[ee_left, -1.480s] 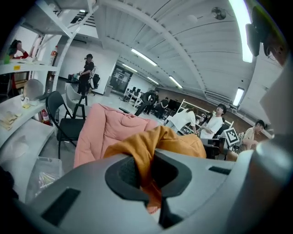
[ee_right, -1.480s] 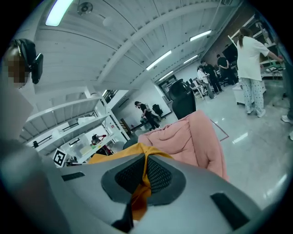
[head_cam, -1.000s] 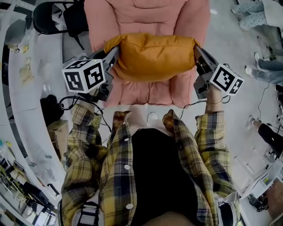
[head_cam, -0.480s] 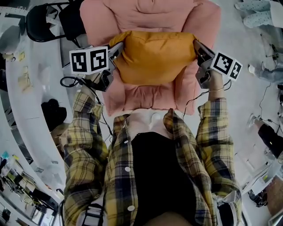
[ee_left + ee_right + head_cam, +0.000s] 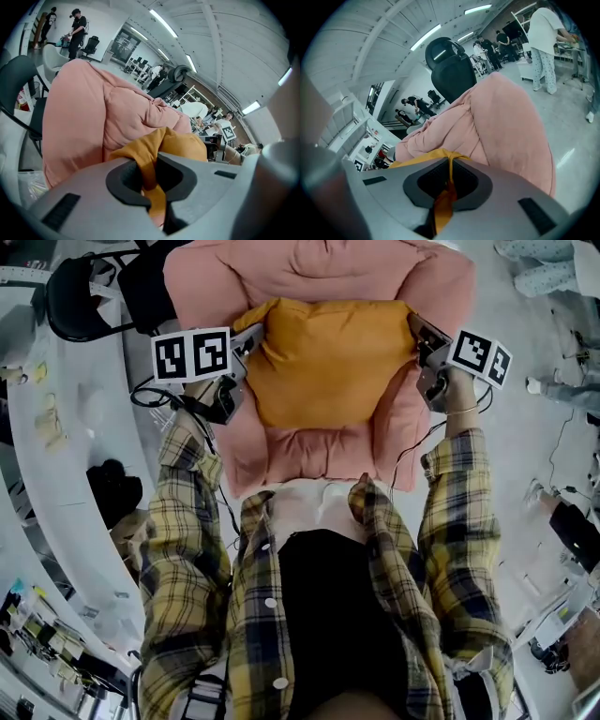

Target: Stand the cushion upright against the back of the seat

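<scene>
left gripper (image 5: pixel 149 176): nearly shut, pinching a fold of orange fabric at a corner of the cushion (image 5: pixel 323 357); cloth bunched between the pads and trailing down through the gap. right gripper (image 5: pixel 447 187): clamped tighter, with only a thin edge of the same cushion squeezed between the pads. in the head view, placed left and right of centre in the upper third of the frame, one on each top corner.

between them: cushion spread wide, orange and plump, held across the pink seat (image 5: pixel 309 442). lower edge down near the seat pad, top edge just below the backrest (image 5: pixel 328 263) at the top of the frame. touching the backrest or just short of it: cannot tell from above. padded arms on both sides.

step in hand, by judgement: bringing the cushion in toward the back of the seat. placement not yet finished, both corners gripped. next, probably: press the face flat against the backrest, settle the bottom edge on the seat pad, check for upright, then release both corners together. risk: soft filling, likely to slump forward if let go early.

around: black office chair (image 5: pixel 80 301) upper left, white bench (image 5: pixel 56 474) along the left edge, person's legs (image 5: pixel 539 277) upper right.
</scene>
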Motion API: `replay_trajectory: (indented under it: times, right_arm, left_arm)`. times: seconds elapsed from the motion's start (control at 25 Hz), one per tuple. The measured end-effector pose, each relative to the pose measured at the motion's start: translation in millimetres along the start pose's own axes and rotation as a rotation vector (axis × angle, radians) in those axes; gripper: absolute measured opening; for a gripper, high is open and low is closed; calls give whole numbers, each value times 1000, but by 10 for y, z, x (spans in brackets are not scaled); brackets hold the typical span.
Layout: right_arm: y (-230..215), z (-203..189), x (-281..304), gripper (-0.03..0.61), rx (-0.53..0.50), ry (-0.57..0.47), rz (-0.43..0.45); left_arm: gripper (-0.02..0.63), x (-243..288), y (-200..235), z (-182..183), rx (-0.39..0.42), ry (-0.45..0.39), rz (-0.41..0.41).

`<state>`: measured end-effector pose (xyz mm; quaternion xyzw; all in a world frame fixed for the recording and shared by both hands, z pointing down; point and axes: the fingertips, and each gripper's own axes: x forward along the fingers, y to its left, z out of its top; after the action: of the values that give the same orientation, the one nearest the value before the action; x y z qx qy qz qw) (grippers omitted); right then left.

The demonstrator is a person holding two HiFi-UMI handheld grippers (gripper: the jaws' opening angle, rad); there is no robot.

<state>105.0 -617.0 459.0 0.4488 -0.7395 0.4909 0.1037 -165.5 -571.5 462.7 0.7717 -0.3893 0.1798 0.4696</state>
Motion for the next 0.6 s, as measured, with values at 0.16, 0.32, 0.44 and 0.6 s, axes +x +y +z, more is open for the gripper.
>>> replay_trajectory:
  times: [0.16,0.32,0.44,0.6]
  right_arm:
    - [12,13,-19,25,-15,19,-14]
    - [1,37,-37,37,-40,39,-29]
    - [-68,44,-79,107,-37,51,-44]
    - [-122,37,-140,132,16,42,-10]
  left_arm:
    - [38,-29,4,-5,3,25,6]
    - [49,-57,29,1,27,41,48]
    - [65,-88,74,6,52,57,87]
    - [90,-150,101,5,67,52,106]
